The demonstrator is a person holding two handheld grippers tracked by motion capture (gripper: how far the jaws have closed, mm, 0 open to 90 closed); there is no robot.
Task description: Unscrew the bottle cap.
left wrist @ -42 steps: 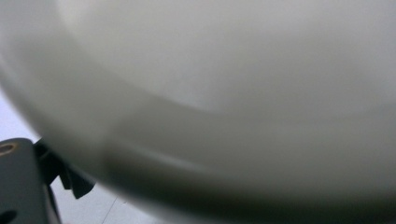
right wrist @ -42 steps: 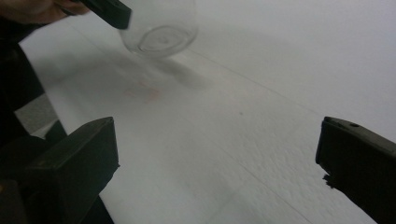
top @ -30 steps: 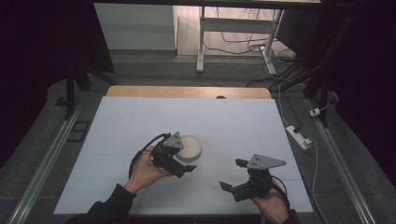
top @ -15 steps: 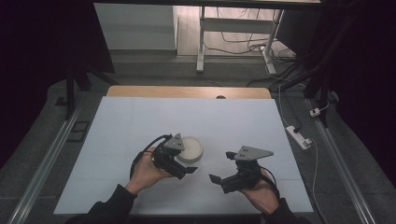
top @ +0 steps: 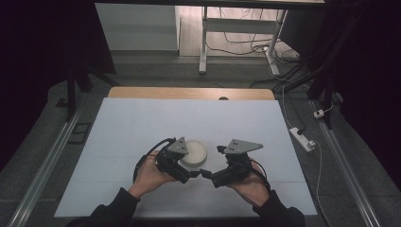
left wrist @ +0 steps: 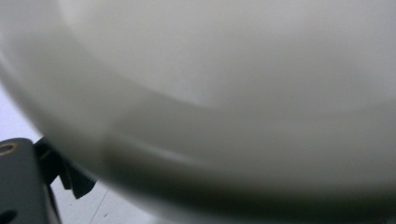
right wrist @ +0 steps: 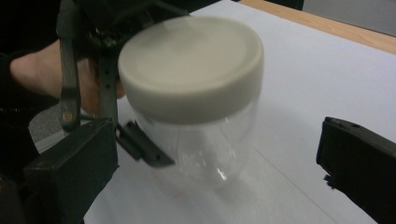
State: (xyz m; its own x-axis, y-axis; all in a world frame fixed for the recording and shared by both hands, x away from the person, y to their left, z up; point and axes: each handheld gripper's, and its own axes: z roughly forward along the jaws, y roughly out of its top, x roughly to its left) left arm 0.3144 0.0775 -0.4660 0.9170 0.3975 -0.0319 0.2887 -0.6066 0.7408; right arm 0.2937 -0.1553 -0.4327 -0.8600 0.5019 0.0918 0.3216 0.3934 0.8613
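Right gripper view: black right gripper now drawn in from the table's right side, jaws spread wide either side of clear plastic jar, not yet touching. Likely about to grasp cream round lid. Beyond, left gripper clamped on jar, near white table front. Jar apparently empty.

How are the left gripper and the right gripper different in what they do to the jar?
The left gripper is shut on the jar; the right gripper is open, its jaws to either side of the jar and apart from it. The left gripper sits closer to the lid. Both are black and hand-held.
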